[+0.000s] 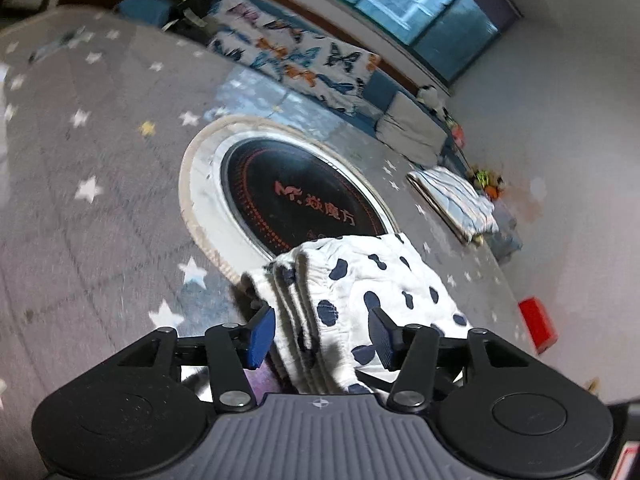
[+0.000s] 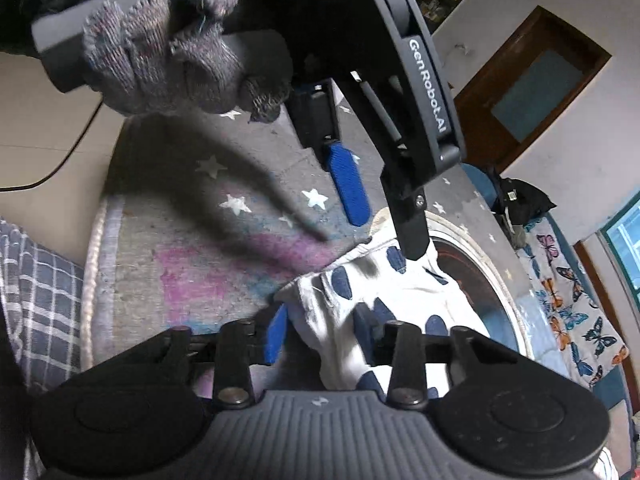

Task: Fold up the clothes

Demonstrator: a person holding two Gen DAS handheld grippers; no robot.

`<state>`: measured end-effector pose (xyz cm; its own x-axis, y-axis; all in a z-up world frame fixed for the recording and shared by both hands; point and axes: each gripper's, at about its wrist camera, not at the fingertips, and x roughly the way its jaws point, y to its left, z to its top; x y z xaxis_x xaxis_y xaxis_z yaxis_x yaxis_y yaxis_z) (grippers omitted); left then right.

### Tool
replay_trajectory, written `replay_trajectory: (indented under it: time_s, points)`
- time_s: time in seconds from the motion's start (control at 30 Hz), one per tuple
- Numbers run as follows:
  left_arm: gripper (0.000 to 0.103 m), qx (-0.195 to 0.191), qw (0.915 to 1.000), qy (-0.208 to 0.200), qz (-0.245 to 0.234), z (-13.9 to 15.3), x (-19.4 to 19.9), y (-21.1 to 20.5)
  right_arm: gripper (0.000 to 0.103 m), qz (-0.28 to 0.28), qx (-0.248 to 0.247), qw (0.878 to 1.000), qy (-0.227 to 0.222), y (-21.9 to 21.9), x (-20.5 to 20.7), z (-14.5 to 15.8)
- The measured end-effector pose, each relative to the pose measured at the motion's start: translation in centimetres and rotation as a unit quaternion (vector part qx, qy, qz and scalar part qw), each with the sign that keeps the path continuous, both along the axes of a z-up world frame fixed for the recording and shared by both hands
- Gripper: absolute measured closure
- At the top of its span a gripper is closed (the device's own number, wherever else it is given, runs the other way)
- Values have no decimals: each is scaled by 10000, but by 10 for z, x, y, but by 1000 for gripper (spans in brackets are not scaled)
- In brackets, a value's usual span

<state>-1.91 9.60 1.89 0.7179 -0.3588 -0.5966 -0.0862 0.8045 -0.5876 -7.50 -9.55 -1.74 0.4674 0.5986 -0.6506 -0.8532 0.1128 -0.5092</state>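
I have the folded white garment with navy spots (image 1: 360,280) lying on the grey star-patterned table cover (image 1: 80,160), its far edge at the rim of the round black cooktop (image 1: 296,200) set into the table. My left gripper (image 1: 322,336) straddles the garment's stacked folds, its blue pads (image 1: 262,336) standing apart and not pressing the cloth. My right gripper (image 2: 324,340) is clamped on the near corner of the same garment. At eleven o'clock in the right wrist view, a gloved hand (image 2: 168,48) grips the left tool's handle
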Motion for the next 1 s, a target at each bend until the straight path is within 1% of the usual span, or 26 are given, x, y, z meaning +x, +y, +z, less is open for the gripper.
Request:
replay_trajectory:
  time_s: [0.13, 0.23, 0.33, 0.43, 0.5, 0.57, 0.63, 0.67, 0.77, 0.8, 0.87, 0.93, 1.0]
  points:
    - [48, -372, 9989, 143, 239, -7, -1, 3, 80, -155, 325, 9988, 321, -4, 10, 11]
    - [46, -716, 9962, 244, 431, -13, -3, 6, 83, -286, 612, 9962, 550, -8, 18, 22]
    - [45, -1012, 9923, 381, 606, -21, -1, 4, 85, -375, 833, 9935, 684, -12, 23, 30]
    - [45, -1322, 9866, 524, 804, -28, 1, 3, 87, -414, 907, 9923, 735, -15, 26, 34]
    - [45, -1552, 9820, 539, 926, -30, -1, 5, 89, -434, 945, 9918, 746, -18, 28, 36]
    - [45, -1646, 9790, 520, 1083, -28, -7, 6, 90, -475, 1012, 9909, 750, -21, 30, 38]
    - [44, -1701, 9781, 429, 1121, -26, -14, 5, 91, -503, 1066, 9899, 786, -23, 33, 41]
    - [42, -1709, 9776, 427, 1148, -27, -16, 6, 91, -514, 1085, 9896, 791, -24, 35, 41]
    - [42, -1727, 9764, 424, 1223, -29, -23, 7, 90, -457, 1016, 9907, 780, -23, 35, 38]
    - [42, -1690, 9773, 430, 1206, -30, -22, 8, 89, -421, 977, 9914, 760, -22, 34, 36]
    - [42, -1623, 9789, 446, 1162, -30, -21, 9, 83, -361, 910, 9925, 737, -19, 31, 33]
    - [42, -1630, 9804, 495, 993, -29, -18, 7, 82, -322, 868, 9933, 689, -16, 26, 28]
    - [42, -1585, 9812, 537, 966, -28, -17, 4, 80, -289, 836, 9938, 672, -15, 22, 25]
